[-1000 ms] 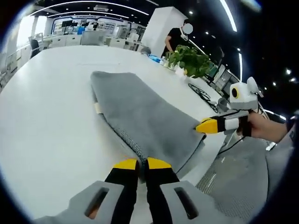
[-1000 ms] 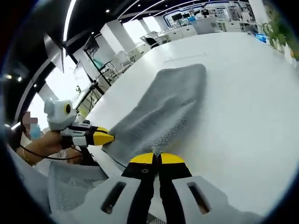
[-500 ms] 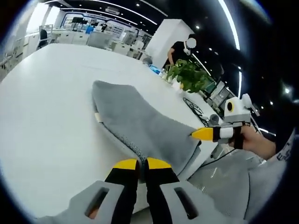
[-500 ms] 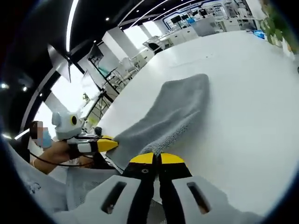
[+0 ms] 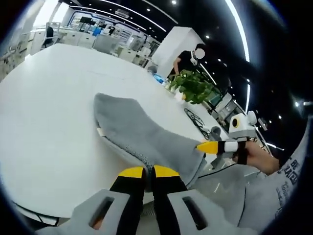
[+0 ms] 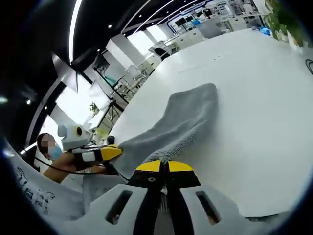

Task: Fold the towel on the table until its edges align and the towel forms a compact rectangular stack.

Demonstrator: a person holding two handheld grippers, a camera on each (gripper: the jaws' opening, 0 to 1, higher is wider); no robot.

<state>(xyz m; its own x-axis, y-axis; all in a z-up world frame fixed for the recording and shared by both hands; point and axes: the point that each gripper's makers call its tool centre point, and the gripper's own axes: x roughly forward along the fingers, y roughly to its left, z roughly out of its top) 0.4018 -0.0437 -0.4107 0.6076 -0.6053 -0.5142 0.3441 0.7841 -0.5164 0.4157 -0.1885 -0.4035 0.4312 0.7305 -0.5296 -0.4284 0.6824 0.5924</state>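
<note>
The left tool (image 5: pixel 143 172) is clenched on one near corner of the towel (image 5: pixel 142 134), its yellow tips pressed together over the looped underside. The right tool (image 6: pixel 163 167) pinches the other near corner. The grey terry towel is long and narrow, stretching away from both tools across the smooth white surface (image 5: pixel 44 98), its far end lying flat.

Bright ceiling strips and spot lamps are lighting the scene from overhead, and the white table (image 5: pixel 44 98) is glaring almost to blown-out white (its surface detail is washing away). Beyond the table, daylight is flooding through large windows (image 6: pixel 68 105), overexposing them. The grey towel (image 5: pixel 142 137) is casting only a thin, soft shadow beside itself on the table. Straight lines around the table are bowing toward the edges, and distant furniture is blurring.
</note>
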